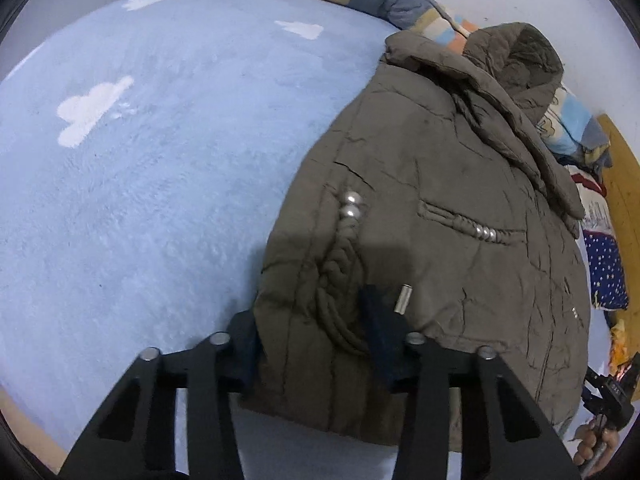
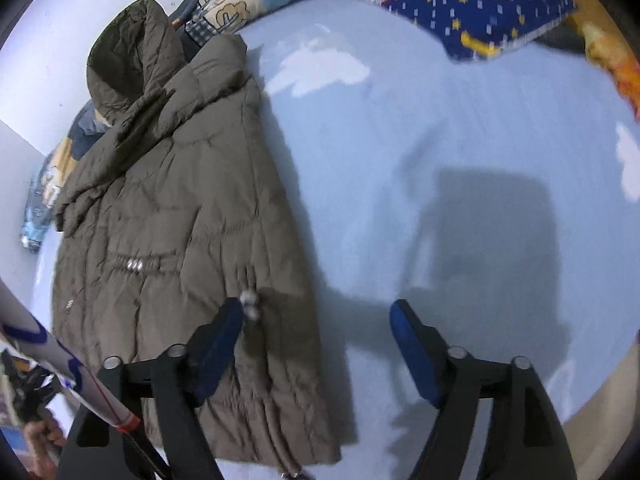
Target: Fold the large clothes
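Coat [image 1: 440, 208]: olive padded coat with a hood, lying folded lengthwise on the blue bed cover [image 1: 160, 184]; hood toward 12 o'clock in both views, hem toward 6.
Left gripper [image 1: 316, 332]: jaws part-closed around the coat's lower corner; a thick fold of braided trim and fabric fills the gap between the dark pads, which press into it from both sides.
Right gripper [image 2: 316, 340]: jaws wide apart; the left pad lies over the coat's edge near two silver beads, the right pad hangs over bare cover, nothing clamped.
Left view only: the coat at 3 o'clock, a broad stretch of cover with white clouds from 8 to 11, and a hand [image 1: 596, 444] on the other tool at 5.
Right view only: the coat at 9 o'clock, a star-print pillow [image 2: 480, 8] at 1, a dark shadow of the tool on the cover at 3.
Both views: a patterned quilt [image 2: 224, 4] bunched behind the hood at 12.
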Tool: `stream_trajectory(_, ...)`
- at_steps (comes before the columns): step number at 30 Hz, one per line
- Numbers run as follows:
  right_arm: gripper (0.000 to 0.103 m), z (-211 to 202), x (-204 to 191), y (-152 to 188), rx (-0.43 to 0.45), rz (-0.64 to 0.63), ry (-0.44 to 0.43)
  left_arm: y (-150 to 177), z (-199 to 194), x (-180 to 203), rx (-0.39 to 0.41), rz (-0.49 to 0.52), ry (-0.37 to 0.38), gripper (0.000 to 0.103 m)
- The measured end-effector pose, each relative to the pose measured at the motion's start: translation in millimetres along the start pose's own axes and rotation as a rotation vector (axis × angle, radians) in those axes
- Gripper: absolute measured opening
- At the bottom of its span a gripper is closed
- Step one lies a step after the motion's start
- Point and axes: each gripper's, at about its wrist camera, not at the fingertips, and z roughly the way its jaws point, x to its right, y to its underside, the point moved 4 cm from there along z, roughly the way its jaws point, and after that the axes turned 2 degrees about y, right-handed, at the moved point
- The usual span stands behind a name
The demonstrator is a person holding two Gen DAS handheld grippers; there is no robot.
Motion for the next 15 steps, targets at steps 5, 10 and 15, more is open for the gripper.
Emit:
stream_trajectory(5,0.028,8.1,-10.2,13.5,-0.051,-0.001,-0.134,13.6,-2.7,24.0,0.009,0.056,0.042,0.03)
stream_trajectory(10,0.021,-3.1,-8.0,9.8,-0.015,0.007,-0.08,25.5,-5.6,38.9,-0.008,0.111,0.079,0.03)
stream_trajectory(15,0.02,-22.7,-6.3,5.0,0.07,-0.033,0.044,37.2,-11.3,40.6,-0.016,0.14,0.093,0.03)
